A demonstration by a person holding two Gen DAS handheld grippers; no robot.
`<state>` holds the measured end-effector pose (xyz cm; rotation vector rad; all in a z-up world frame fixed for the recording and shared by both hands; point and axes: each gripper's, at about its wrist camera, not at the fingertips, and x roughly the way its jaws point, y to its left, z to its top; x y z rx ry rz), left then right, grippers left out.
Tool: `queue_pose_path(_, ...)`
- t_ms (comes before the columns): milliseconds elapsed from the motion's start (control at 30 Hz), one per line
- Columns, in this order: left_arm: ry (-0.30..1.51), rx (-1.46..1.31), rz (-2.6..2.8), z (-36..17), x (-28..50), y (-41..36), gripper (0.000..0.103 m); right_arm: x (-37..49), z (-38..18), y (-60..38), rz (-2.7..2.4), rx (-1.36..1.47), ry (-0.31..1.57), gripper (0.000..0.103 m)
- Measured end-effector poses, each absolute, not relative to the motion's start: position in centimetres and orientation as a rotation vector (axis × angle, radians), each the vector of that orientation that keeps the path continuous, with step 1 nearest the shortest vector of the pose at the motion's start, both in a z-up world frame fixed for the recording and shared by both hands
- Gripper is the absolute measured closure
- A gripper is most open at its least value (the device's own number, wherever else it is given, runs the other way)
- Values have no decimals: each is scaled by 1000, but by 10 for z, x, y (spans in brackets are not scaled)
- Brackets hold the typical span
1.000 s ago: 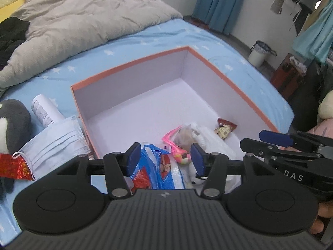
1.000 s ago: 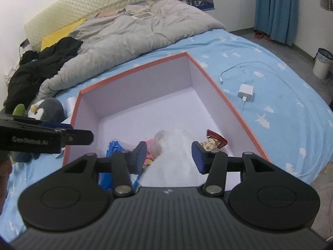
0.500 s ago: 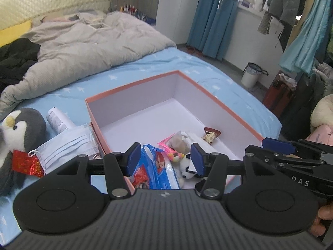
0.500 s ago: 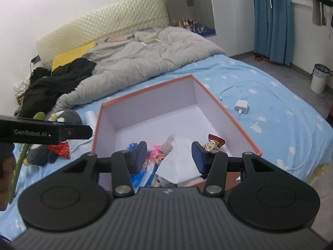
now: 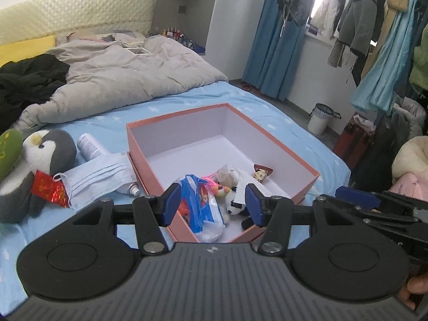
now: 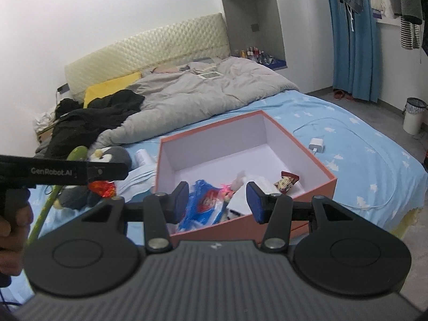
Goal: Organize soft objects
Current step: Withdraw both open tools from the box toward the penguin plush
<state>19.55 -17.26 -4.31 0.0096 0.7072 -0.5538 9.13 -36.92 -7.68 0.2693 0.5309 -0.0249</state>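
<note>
Both grippers above the near end of the orange box (image 5: 283, 144), left gripper (image 5: 211, 204) and right gripper (image 6: 217, 202) with jaws apart, empty. Penguin plush (image 5: 40, 165) just left of the box; panda plush (image 5: 235, 204) inside it.

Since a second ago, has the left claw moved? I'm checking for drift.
Yes. The left claw has backed away from the orange box, which looks smaller now.

Each claw has a ribbed dark grey body with 2 round black discs, black linkage arms fixed by 2 silver screws, and 2 blue pads. The left claw (image 5: 211, 200) matches the right claw (image 6: 217, 200). White "GenRobot.AI" lettering marks the left claw's black side.
</note>
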Motion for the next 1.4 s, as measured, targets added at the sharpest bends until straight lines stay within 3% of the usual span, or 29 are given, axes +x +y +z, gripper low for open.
queue_pose_path(800,694,-87,-412,-72,108,-91,44,34,-99,-301,60,220,541,52)
queue_pose_path(1400,717,-122,-291,-85,99,-37,40,43,-108,-251,177,152,570,52)
